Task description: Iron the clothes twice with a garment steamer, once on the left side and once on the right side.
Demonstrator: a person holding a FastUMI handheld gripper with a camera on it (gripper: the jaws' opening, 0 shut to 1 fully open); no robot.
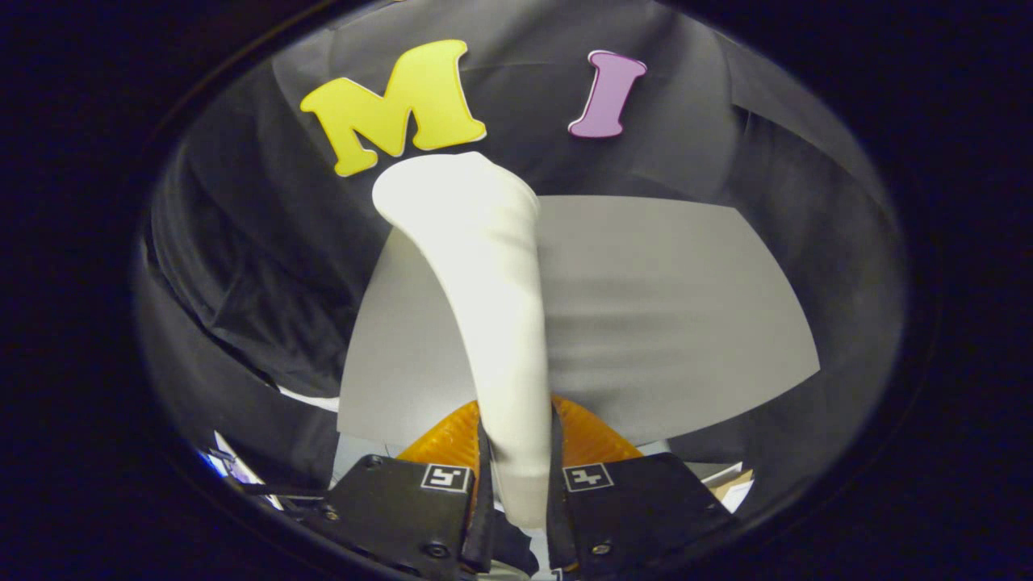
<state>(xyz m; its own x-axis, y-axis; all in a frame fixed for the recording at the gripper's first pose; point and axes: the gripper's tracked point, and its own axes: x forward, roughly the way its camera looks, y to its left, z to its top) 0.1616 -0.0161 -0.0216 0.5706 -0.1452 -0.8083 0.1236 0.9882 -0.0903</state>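
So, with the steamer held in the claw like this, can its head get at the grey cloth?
Probably yes. The claw is shut on the white steamer, whose head rises ahead of the fingers, over the grey cloth; nothing shows between them, though contact can't be judged.

Garment steamer (492, 323): plain off-white body without markings, rising from between the fingers of the tool (516, 484), both of which press on its handle. Clothes (670, 315): uniform light grey cloth, unpatterned, with soft darker shading across its middle, lying beyond the steamer from 9 to 3 o'clock. Tool mounts: each carries one small black-and-white square marker (446, 478). Ribbed translucent orange parts (597, 440) show just behind the markers, at 11 and 1 o'clock of the fingers.
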